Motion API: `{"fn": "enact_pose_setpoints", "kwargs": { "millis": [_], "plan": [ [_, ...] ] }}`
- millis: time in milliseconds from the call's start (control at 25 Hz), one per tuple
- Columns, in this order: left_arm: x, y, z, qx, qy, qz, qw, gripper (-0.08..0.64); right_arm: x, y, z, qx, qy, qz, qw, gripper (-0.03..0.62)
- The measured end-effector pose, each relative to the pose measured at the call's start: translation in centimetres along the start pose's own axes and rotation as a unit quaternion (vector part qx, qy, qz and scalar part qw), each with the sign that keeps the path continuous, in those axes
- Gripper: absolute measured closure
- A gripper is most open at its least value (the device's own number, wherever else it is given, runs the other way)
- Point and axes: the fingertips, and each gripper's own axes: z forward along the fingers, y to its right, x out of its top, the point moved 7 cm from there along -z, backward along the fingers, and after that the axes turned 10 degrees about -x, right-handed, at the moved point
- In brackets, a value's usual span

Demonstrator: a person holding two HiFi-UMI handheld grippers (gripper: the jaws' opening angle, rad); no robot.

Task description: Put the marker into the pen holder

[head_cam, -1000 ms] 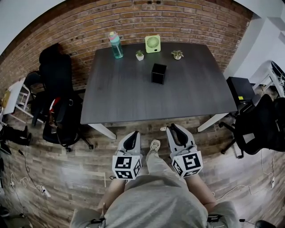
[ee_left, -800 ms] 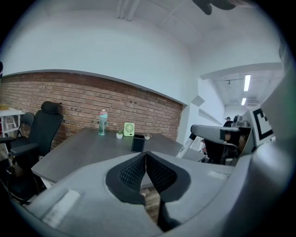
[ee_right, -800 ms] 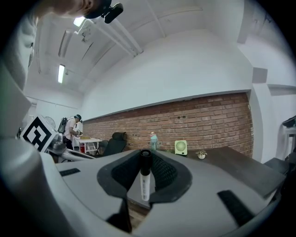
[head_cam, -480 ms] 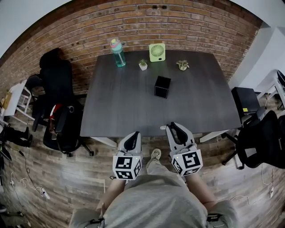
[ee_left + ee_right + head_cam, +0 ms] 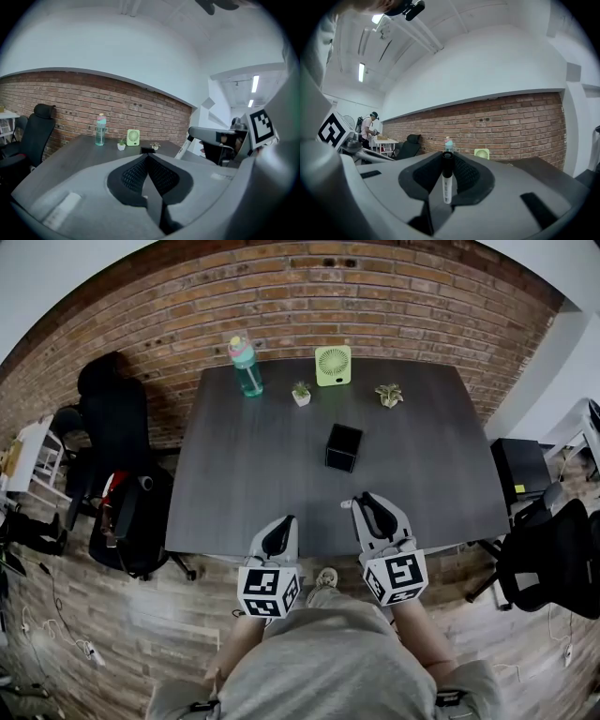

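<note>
We clamp the marker (image 5: 447, 180) in the jaws of our right gripper (image 5: 447, 159); our left gripper (image 5: 147, 157) has jaws together, empty. The pen holder (image 5: 343, 447) stands well ahead of both; a tilted marker could catch its rim and slip.

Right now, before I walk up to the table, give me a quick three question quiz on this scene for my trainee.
1. True or false: the right tongs grip a marker.
2. In the head view, which thing stands furthest left on the table? A) water bottle B) fan C) pen holder
3. What, if anything, do the left tongs hold?

Key:
1. True. The marker stands upright between the pads.
2. A.
3. Nothing. Their jaws are together with nothing between them.
</note>
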Motion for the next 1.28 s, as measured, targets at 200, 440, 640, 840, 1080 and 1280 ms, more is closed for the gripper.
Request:
{"fn": "enact_pose_setpoints", "kwargs": {
  "millis": [200, 440, 640, 840, 1080, 1280],
  "plan": [
    [0.8, -1.5, 2.6, 0.003, 0.0, -0.003, 1.0, 0.543, 0.1, 1.8, 3.4, -0.003, -0.001, -0.004, 1.0, 0.518],
    [1.5, -2.9, 5.5, 0.003, -0.002, -0.007, 1.0, 0.543, 0.2, 3.9, 7.4, -0.005, -0.004, -0.01, 1.0, 0.519],
    [1.5, -4.0, 7.4, 0.003, -0.007, -0.01, 0.9999, 0.543, -0.3, 5.1, 10.3, -0.004, -0.007, -0.016, 1.0, 0.52],
    [1.8, -4.8, 8.9, 0.005, -0.014, -0.013, 0.9998, 0.543, -0.8, 6.4, 13.1, -0.004, -0.016, -0.018, 1.0, 0.52],
    [1.8, -5.9, 10.2, 0.009, -0.023, -0.017, 0.9996, 0.543, -2.0, 7.6, 16.3, -0.007, -0.029, -0.026, 0.999, 0.52],
    [1.6, -6.8, 11.0, 0.012, -0.03, -0.018, 0.9993, 0.543, -3.8, 8.3, 18.6, -0.008, -0.047, -0.033, 0.998, 0.518]
  ]
}}
